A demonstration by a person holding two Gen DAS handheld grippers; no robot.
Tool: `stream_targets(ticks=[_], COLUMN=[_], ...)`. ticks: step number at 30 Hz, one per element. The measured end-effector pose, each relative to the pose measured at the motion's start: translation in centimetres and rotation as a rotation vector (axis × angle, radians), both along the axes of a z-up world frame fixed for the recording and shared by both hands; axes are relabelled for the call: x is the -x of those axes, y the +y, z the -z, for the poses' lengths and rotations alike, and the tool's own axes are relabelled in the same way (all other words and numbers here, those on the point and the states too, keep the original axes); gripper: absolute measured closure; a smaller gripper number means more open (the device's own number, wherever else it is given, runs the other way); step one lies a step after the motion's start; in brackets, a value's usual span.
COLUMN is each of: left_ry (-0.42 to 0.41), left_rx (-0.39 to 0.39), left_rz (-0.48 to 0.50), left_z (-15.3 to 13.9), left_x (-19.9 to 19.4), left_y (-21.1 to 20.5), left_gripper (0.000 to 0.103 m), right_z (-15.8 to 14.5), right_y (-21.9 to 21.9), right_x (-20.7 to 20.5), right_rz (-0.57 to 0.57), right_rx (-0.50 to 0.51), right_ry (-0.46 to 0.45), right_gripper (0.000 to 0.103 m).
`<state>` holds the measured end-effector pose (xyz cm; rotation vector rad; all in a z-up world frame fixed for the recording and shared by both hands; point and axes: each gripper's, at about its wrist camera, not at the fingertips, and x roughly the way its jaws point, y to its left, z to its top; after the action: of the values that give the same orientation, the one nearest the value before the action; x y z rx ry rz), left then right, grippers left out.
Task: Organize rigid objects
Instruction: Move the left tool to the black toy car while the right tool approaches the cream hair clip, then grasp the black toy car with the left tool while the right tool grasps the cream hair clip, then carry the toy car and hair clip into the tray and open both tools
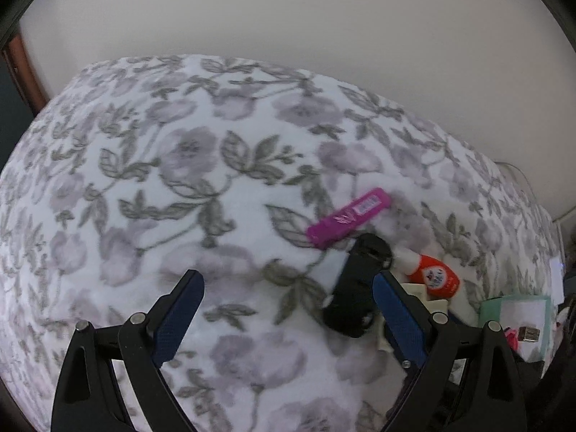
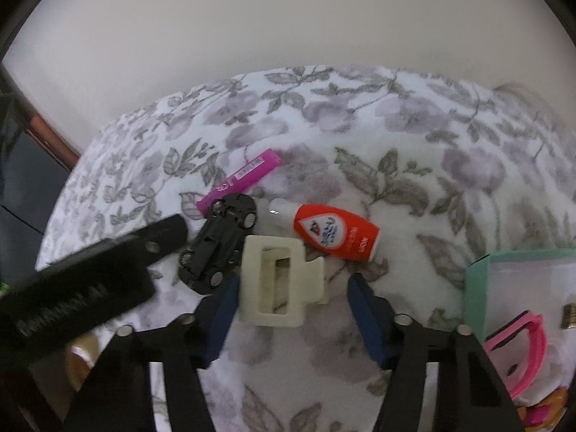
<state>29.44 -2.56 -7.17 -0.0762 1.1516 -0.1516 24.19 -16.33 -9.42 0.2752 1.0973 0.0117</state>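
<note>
The cream plastic hair claw clip [image 2: 275,280] lies on the floral blanket [image 2: 414,165] between the wide-open, empty fingers of the right gripper [image 2: 293,300]. It should be centred before closing (the black toy car [image 2: 219,241] touches it). The left gripper [image 1: 288,311], also open and empty, is seen fully only in its own view.

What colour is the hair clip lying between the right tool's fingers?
The hair clip is cream, almost ivory. It shows best in the right wrist view.
</note>
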Motion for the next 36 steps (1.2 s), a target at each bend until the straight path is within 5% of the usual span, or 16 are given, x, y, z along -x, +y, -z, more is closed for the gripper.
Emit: stream_targets(ticks=[9,15,22,36], left_ry=[0.019,0.017,0.026,0.056], left_rx=[-0.009,0.001,-0.001,-0.007], left_rz=[0.021,0.049,0.069,-0.003], left_z=[1.5,1.7,2.2,0.3], left_x=[0.0,0.1,0.0,2.2], left_y=[-1.8,-2.6,-3.3,-2.5], left_gripper=[0.009,0.025,0.072,0.072], right_z=[-0.5,-0.1,0.1,-0.8], right_y=[-0.5,-2.0,-1.1,-1.2], right_x=[0.9,1.1,0.5,2.8], right_rz=[-0.018,0.008,-0.004,-0.003], right_rx=[0.066,0.016,0.086,0.073], right_ry=[-0.004,-0.002,-0.001,0.004], right_gripper=[0.054,0.054,0.054,0.055])
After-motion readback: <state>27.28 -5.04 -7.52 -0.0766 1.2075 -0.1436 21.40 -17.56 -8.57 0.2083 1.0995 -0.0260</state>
